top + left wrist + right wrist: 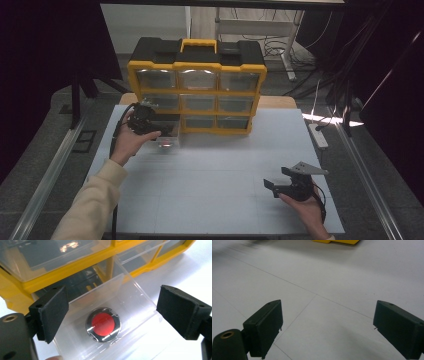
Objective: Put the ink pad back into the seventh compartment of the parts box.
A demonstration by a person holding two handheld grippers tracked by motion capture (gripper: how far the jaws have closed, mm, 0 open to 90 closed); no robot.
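Note:
A clear plastic drawer (140,300) stands pulled out of the bottom left slot of a yellow and black organizer (197,65). In it lies a round metal-rimmed piece with a red centre (103,324), also seen as a red spot (166,144) from above. My left gripper (112,312) hangs over the drawer, open, its pads wide of the piece and touching nothing. In the high view the left gripper (161,131) sits at the organizer's lower left corner. My right gripper (276,178) rests open above bare table near the front right, and its jaws (329,325) hold nothing.
The white table (215,165) stretches between the two hands. Other organizer drawers (198,80) are pushed in. A white power strip (318,134) lies off the table's right edge. A metal rail (55,170) runs along the left, dark curtains on both sides.

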